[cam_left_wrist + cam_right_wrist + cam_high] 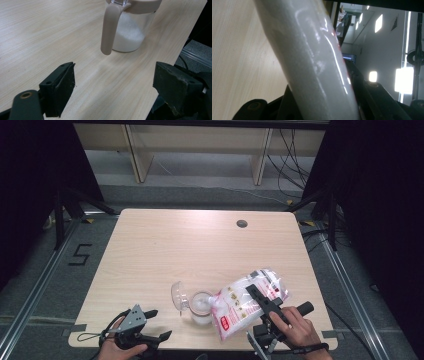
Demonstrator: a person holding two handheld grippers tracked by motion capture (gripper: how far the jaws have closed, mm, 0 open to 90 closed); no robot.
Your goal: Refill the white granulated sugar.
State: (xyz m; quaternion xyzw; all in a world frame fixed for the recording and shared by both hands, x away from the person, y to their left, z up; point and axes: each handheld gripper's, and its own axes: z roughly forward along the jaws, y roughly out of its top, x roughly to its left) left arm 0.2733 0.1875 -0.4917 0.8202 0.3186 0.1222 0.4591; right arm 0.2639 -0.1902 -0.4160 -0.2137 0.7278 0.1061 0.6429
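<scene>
Sugar-like white grains fill the clear plastic bag (245,302), printed with red labels, which lies tilted over the near right part of the desk (165,250). Its lower corner meets the open mouth of a glass jar (201,308) that stands near the front edge and is partly filled with the same white grains. The right tool (256,296) is clenched on the bag across its middle, the jaws pressing its pale skin from both sides in the right gripper view, with the person's right hand (295,325) behind it. The jar's clear lid (178,294) is tipped back to the left of the mouth. In the left gripper view a beige handle (110,27) hangs down the jar's near side from a beige rim. The left tool (152,326) rests low at the front left of the desk, released, jaws spread wide and holding nothing, with bare wood between it and the jar. A small dark grommet hole (242,223) sits far back on the desk, well apart from everything. Nothing stands between bag and jar.
</scene>
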